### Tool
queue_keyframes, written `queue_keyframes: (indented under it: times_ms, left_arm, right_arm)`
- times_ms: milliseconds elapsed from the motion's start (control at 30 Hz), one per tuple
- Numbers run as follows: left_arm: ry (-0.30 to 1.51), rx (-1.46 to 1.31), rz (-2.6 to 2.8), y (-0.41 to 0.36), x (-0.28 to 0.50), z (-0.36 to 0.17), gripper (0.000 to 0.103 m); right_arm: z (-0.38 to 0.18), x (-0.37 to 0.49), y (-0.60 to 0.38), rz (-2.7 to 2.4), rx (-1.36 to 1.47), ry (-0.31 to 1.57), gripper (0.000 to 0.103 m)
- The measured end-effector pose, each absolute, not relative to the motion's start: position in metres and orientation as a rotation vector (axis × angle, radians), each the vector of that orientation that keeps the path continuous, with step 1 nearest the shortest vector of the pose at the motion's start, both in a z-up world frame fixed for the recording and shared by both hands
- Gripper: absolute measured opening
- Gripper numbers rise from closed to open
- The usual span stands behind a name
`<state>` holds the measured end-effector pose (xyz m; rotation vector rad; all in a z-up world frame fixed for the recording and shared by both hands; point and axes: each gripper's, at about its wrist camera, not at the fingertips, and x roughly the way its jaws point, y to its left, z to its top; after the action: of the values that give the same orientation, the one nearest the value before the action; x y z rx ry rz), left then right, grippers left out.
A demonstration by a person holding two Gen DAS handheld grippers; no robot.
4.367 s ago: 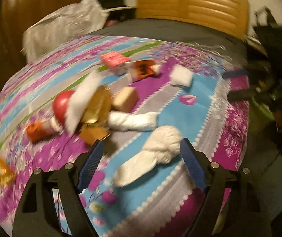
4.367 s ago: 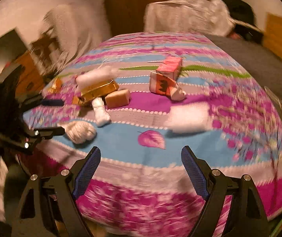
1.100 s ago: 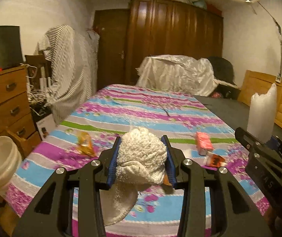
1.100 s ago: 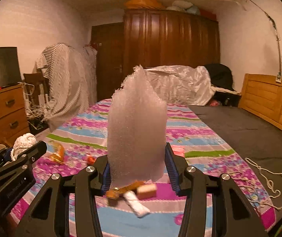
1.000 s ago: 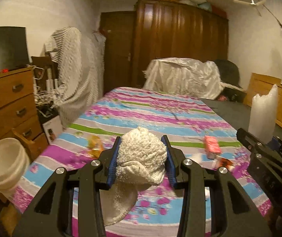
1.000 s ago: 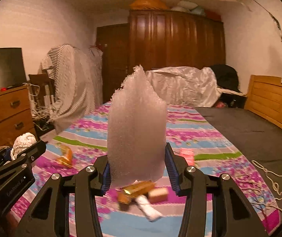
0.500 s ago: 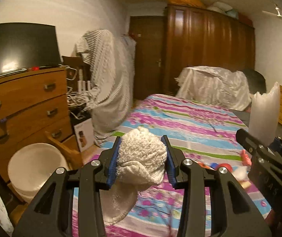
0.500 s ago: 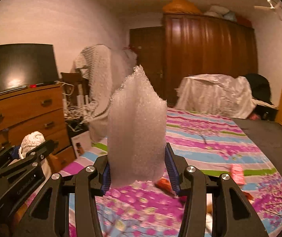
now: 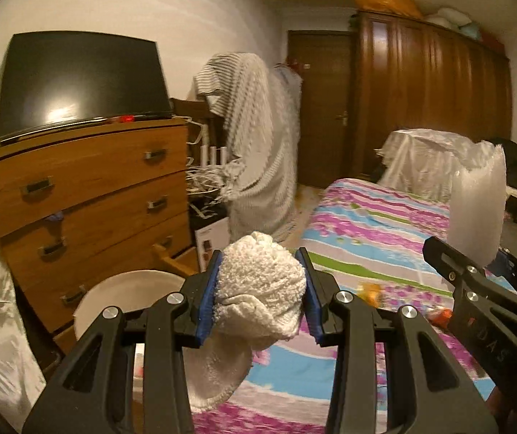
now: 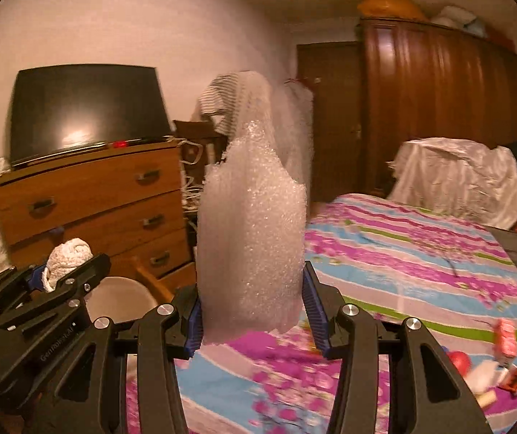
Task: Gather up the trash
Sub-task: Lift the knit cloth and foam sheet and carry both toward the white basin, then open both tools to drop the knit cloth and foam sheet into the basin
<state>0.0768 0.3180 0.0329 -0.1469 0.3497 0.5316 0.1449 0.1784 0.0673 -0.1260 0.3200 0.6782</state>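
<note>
Carrying two pieces of trash at once, we have both loads off the bed (image 9: 385, 224) and aimed toward the white bucket (image 9: 128, 296) on the floor by the bed's near-left corner, in front of the wooden dresser (image 9: 88, 195). Our left gripper (image 9: 260, 298) has its jaws pinching a balled white terry cloth (image 9: 258, 285), its tail hanging below the pads. Our right gripper (image 10: 251, 311) clamps an upright wad of bubble wrap (image 10: 251, 238). Neither piece is in the bucket yet, so we judge this trip about half done, with the drop still to come. More remains on the bedspread: a pink packet (image 10: 506, 340), a red ball (image 10: 459, 361) and small wrappers near the right edge, plus an orange scrap (image 9: 370, 291).

Compared with a second ago, the grips are unchanged, but our view has swung left: the dresser, television (image 9: 77, 79) and bucket now fill the left side, where the bed's length lay before.
</note>
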Motion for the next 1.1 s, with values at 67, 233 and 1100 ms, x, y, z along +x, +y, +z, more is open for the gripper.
queue_keyframes:
  times_ms: [67, 233, 1100]
  left_arm:
    - [0.356, -0.153, 0.555, 0.333, 0.074, 0.033, 0.039]
    - [0.379, -0.182, 0.611, 0.376, 0.065, 0.029, 0.039]
    - [0.747, -0.377, 0.584, 0.563, 0.071, -0.064, 0.039]
  right_arm:
    - [0.070, 0.142, 0.202, 0.710, -0.138, 0.327, 0.048]
    - [0.075, 0.133, 0.260, 0.784, -0.186, 0.340, 0.048]
    - [-0.032, 0.199, 0.535, 1.114, -0.574, 0.959, 0.048]
